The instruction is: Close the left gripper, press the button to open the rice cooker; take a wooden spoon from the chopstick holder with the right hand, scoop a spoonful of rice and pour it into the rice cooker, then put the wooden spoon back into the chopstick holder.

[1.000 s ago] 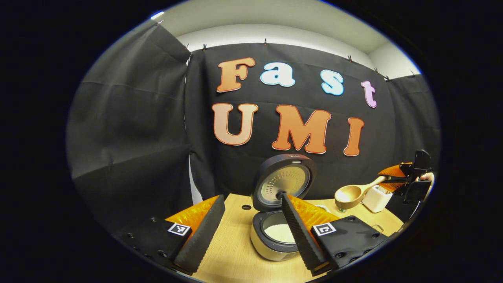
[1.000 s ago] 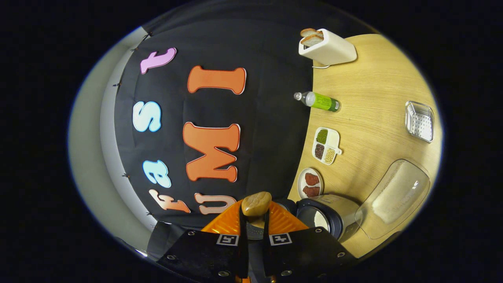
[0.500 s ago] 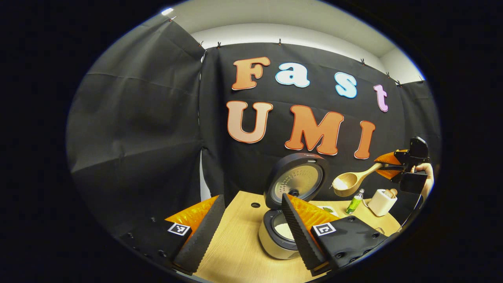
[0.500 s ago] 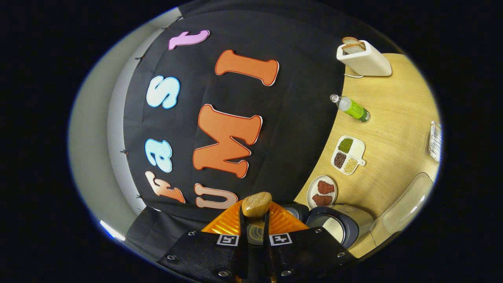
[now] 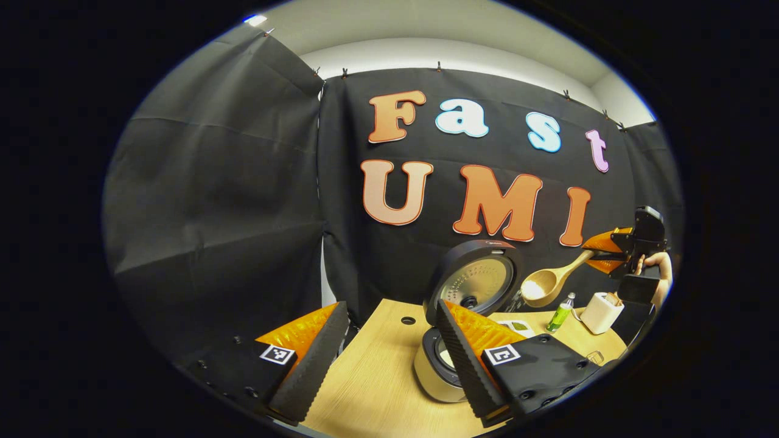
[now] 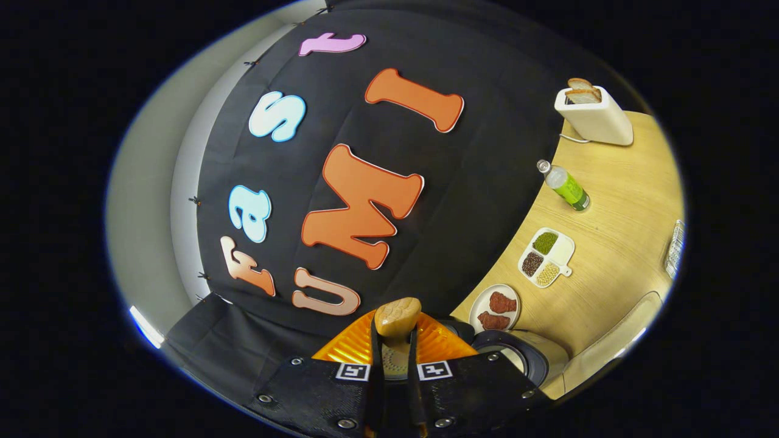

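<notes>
Left gripper point(image 5: 389, 316): fingers spread wide with nothing between them, held low above the near part of the table point(image 5: 377, 389).
Right gripper point(image 6: 394, 359): fingers drawn narrow, both pressing on the handle of the one wooden spoon point(image 6: 397, 316); in the left gripper view it point(image 5: 599, 258) sits far off to the right, with a hand point(image 5: 657, 267) behind it.
Wooden spoon: in the left gripper view its point(image 5: 551, 281) handle slopes up to the right gripper and its bowl hangs lower, up in the air just right of the lid; something pale lies in the bowl, what it is I cannot tell.
Rice cooker point(image 5: 441, 371): one, lid standing open, just ahead of the left gripper's right finger, which hides part of the pot; in the right gripper view its point(image 6: 517, 359) rim lies just right of the fingers.
Toaster point(image 6: 593, 115): one, far ahead to the right, bread in the slot.
Bottle point(image 6: 566, 185): one, green, between toaster and divided dish.
Divided dish point(image 6: 546, 257): one, three compartments of grains.
Plate point(image 6: 496, 307): one, two reddish pieces, just beyond the cooker.
Chopstick holder: cannot tell where it stands.
</notes>
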